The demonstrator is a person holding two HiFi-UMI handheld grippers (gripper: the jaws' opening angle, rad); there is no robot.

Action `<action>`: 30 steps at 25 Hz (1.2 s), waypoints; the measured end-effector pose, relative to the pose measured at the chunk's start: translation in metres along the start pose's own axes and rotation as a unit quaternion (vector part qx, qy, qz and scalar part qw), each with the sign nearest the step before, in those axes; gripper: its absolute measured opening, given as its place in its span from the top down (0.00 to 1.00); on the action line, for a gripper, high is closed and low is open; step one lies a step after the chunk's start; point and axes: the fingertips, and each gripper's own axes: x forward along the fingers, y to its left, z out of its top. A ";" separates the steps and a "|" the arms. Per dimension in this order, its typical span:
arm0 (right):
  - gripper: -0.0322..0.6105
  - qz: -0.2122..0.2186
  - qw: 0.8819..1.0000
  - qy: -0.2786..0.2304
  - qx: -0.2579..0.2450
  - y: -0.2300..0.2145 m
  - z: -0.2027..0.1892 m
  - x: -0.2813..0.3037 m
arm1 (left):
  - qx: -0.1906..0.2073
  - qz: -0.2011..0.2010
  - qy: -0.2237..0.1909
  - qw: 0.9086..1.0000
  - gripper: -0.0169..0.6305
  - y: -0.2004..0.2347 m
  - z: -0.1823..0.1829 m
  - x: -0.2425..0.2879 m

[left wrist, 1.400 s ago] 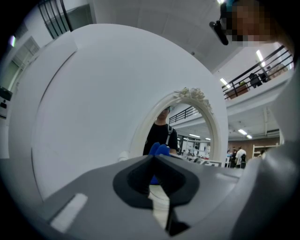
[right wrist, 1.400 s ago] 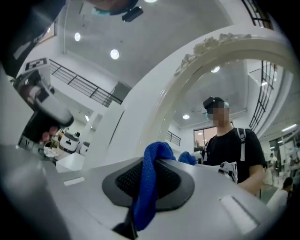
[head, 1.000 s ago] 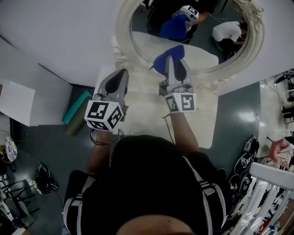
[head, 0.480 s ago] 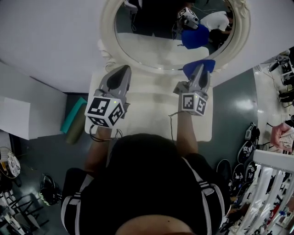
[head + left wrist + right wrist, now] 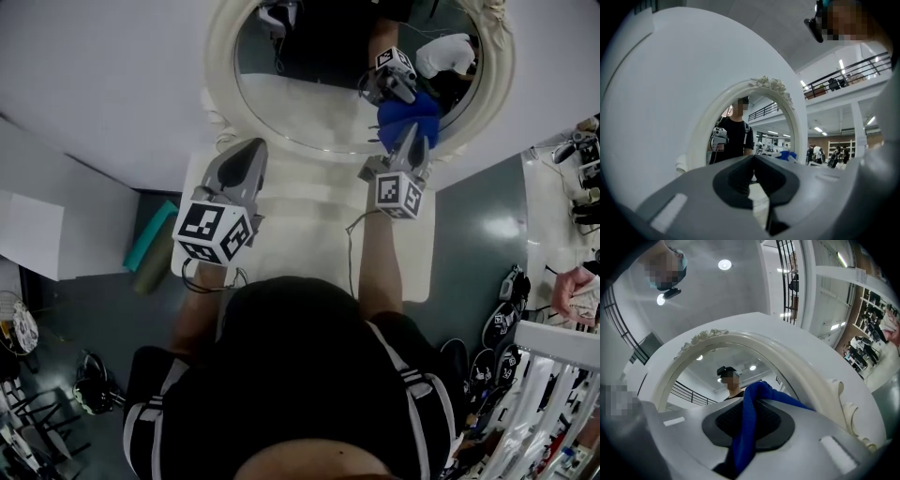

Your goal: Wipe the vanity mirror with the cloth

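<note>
Nearest the head camera are the person's dark-clad shoulders point(image 5: 309, 375), filling the 6 o'clock part of that view, with both forearms reaching up over a white table point(image 5: 309, 244). At about 10 o'clock from the picture's middle the left gripper point(image 5: 247, 148) hangs over the table's near-left part, short of the mirror's frame. Its own view shows the left gripper point(image 5: 752, 157) with its jaws closed together and nothing between them, pointing at the mirror point(image 5: 754, 129). At about 1 o'clock the right gripper point(image 5: 412, 133) reaches farther forward. Its jaws are clamped on a blue cloth point(image 5: 408, 112), and its own view shows the right gripper point(image 5: 751, 401) with the cloth point(image 5: 747, 427) running as a folded band down through the closed jaws and bulging out over their tips. The cloth sits at about 4 o'clock on the oval glass, where it meets its own blue reflection and seems pressed against the glass. Beyond it, at 12 o'clock, the mirror point(image 5: 309, 84) stands in an ornate cream frame point(image 5: 221, 84) against a white wall, and it reflects both grippers and the person. On the dark floor at 9 o'clock, beside the table, lies a teal roll point(image 5: 154, 236).
</note>
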 end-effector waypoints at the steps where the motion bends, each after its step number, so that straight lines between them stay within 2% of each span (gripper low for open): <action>1: 0.88 0.008 1.000 -0.001 -0.001 0.002 -0.002 0.006 | -0.001 0.003 0.000 1.000 0.96 0.001 0.000 0.001; 7: 0.88 0.020 0.999 -0.030 0.018 0.006 0.004 0.014 | -0.004 0.016 0.001 1.000 0.96 0.005 0.000 0.004; 10: 0.88 0.036 0.998 -0.048 0.017 0.017 0.022 0.024 | -0.007 0.018 0.001 1.000 0.96 0.005 -0.001 0.006; 16: 0.88 0.081 0.993 -0.072 -0.039 0.053 0.063 0.049 | -0.014 0.019 -0.001 1.000 0.96 0.000 -0.005 0.007; 24: 0.88 0.109 0.990 -0.051 -0.078 0.089 0.093 0.069 | -0.022 0.023 -0.005 0.999 0.96 0.001 -0.005 -0.001; 30: 0.88 0.148 0.979 -0.040 -0.131 0.123 0.117 0.087 | -0.030 0.032 -0.010 0.999 0.96 0.005 -0.007 -0.009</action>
